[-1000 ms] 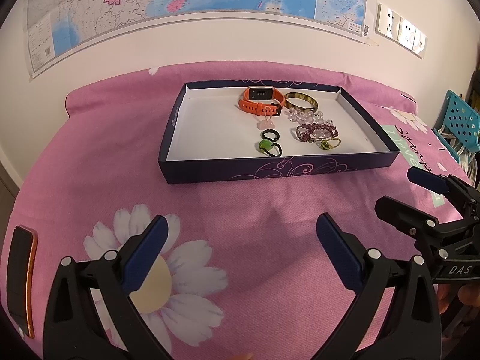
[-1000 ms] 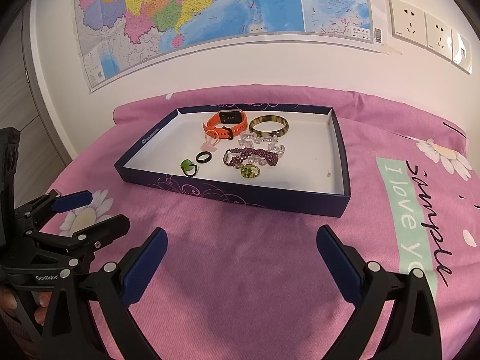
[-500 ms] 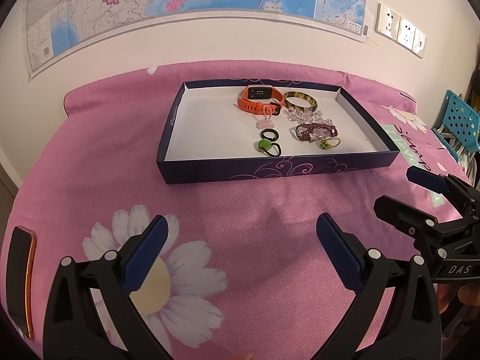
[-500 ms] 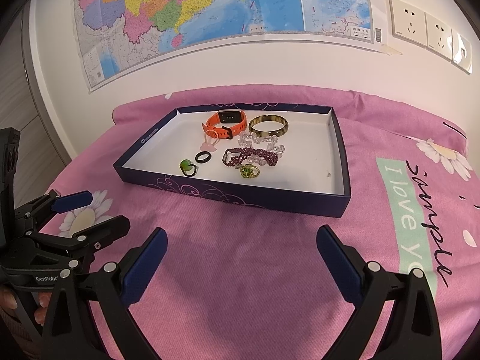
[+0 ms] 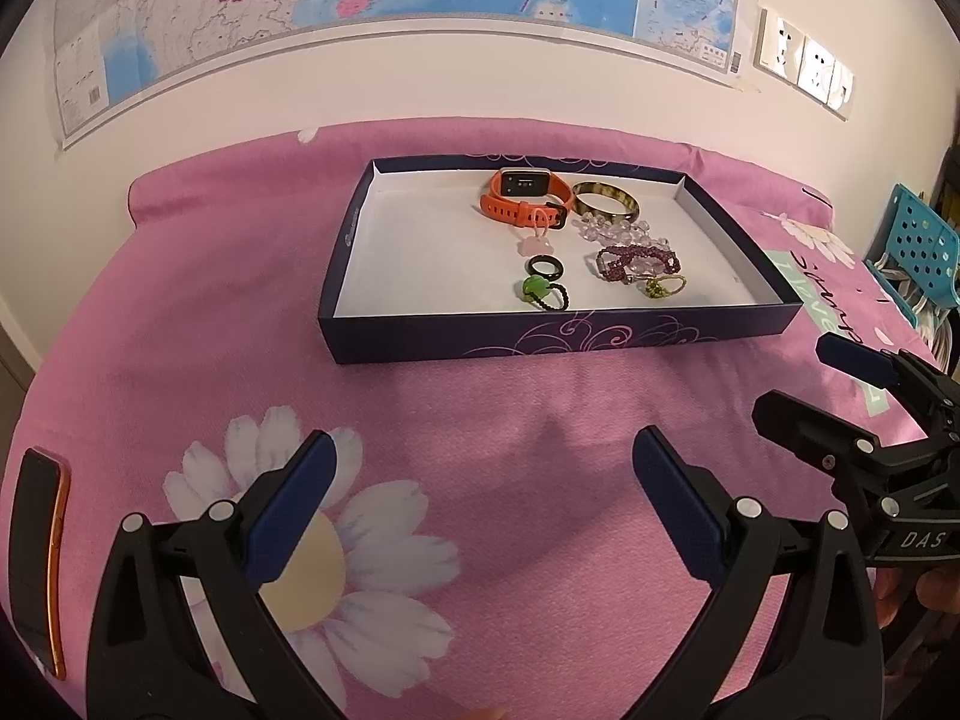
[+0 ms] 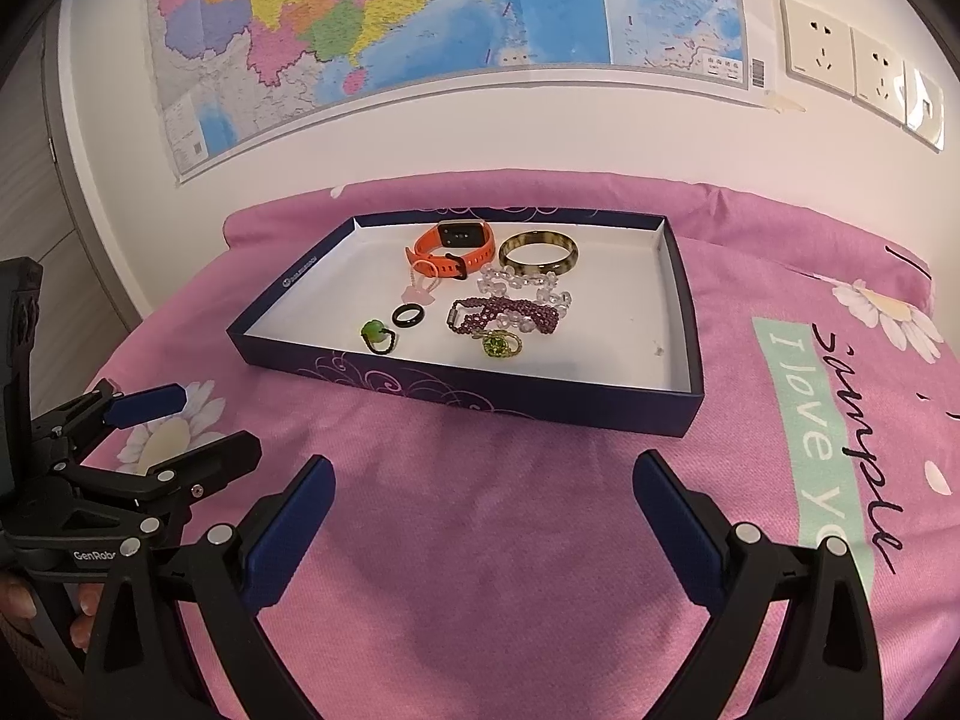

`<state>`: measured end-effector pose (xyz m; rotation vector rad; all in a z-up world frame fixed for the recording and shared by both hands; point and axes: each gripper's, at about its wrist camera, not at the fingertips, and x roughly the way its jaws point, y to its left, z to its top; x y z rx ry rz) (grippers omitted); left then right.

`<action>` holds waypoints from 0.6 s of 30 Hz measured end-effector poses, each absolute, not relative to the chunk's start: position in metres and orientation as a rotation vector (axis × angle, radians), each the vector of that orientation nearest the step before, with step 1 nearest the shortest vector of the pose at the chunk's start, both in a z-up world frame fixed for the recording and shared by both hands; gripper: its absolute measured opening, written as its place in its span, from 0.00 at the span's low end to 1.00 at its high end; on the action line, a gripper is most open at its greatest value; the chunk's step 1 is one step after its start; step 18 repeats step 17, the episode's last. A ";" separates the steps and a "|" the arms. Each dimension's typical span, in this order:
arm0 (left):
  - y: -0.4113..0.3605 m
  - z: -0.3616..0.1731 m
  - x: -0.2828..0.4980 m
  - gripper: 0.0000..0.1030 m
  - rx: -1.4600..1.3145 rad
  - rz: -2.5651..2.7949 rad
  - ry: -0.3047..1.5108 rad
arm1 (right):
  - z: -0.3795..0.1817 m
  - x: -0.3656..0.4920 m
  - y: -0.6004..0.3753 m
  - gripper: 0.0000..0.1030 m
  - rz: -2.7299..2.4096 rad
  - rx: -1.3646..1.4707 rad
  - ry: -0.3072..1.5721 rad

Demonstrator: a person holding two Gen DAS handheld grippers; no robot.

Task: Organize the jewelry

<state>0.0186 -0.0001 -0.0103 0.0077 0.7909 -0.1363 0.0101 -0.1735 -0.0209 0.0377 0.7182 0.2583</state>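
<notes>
Pink bedspread (image 5: 180, 312); jewelry gathered inside tray (image 5: 564, 342), apparently for sorting; left gripper (image 5: 480, 492) and right gripper (image 6: 480, 510) held released, empty, short of it.

Both wrist views look low across the bed toward the tray (image 5: 564, 333) (image 6: 480, 387) — neither close. Left sits left of it, right sits right — both share the tray.

We held the left tongs (image 5: 480, 498) low and level, blue pads spread wide with nothing between them. We kept the right tongs (image 6: 480, 522) just beside them, gaping equally wide and also empty. Our fingers (image 6: 81, 615) curled round the left handle, and a fingertip (image 5: 918, 591) showed at the right grip.
</notes>
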 end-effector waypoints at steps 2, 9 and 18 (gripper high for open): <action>0.000 -0.010 0.018 0.95 0.012 -0.135 0.786 | -0.020 0.010 -0.173 0.93 0.259 0.038 0.717; -0.003 -0.009 0.014 0.95 0.025 -0.151 0.767 | -0.017 0.006 -0.170 0.93 0.261 0.023 0.707; 0.008 -0.011 0.016 0.95 0.006 -0.139 0.795 | -0.020 0.014 -0.204 0.93 0.202 -0.054 0.754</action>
